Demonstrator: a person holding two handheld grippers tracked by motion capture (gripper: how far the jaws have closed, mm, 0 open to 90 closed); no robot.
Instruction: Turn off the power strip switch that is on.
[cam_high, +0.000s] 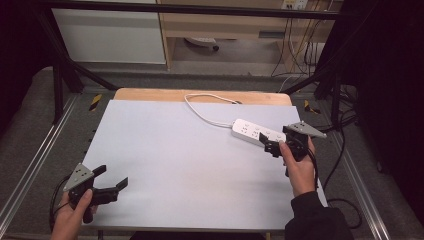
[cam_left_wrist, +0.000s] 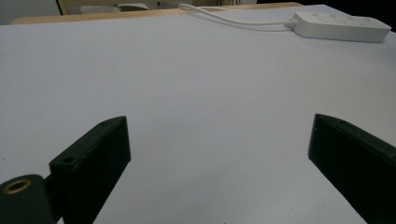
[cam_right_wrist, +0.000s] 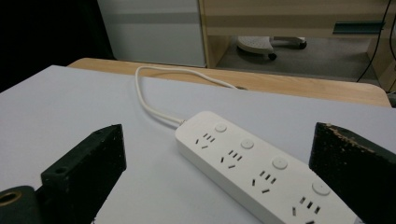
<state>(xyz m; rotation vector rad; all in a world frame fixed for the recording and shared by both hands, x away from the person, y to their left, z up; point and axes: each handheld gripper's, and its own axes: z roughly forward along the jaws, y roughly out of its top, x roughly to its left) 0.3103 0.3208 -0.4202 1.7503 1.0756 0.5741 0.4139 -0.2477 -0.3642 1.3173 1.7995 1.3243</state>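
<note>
Right gripper (cam_high: 268, 144) at the white power strip (cam_high: 257, 132)

Its fingers (cam_right_wrist: 84, 168) are spread wide, and the strip lies on the desk (cam_high: 175, 165) between them, not touched. The left gripper (cam_high: 111, 179) has spread fingers too, well apart from the strip.

Left hand (cam_high: 70, 217) enters from the bottom edge at the near left, fingers wrapped around the handle of the black two-jaw left gripper (cam_high: 114, 181). Grey three-cornered plate sits on top of it. Jaws point rightward and slightly away from the person, spread wide apart; left gripper view confirms a broad gap with nothing between them.

Right forearm in a dark sleeve (cam_high: 314, 217) rises from the bottom right. Right hand (cam_high: 300, 167) grips the black two-jaw right gripper (cam_high: 267, 144), grey plate uppermost. Jaws aim leftward and away, also spread wide in the right gripper view, clamping nothing.

Both hands well apart.
</note>
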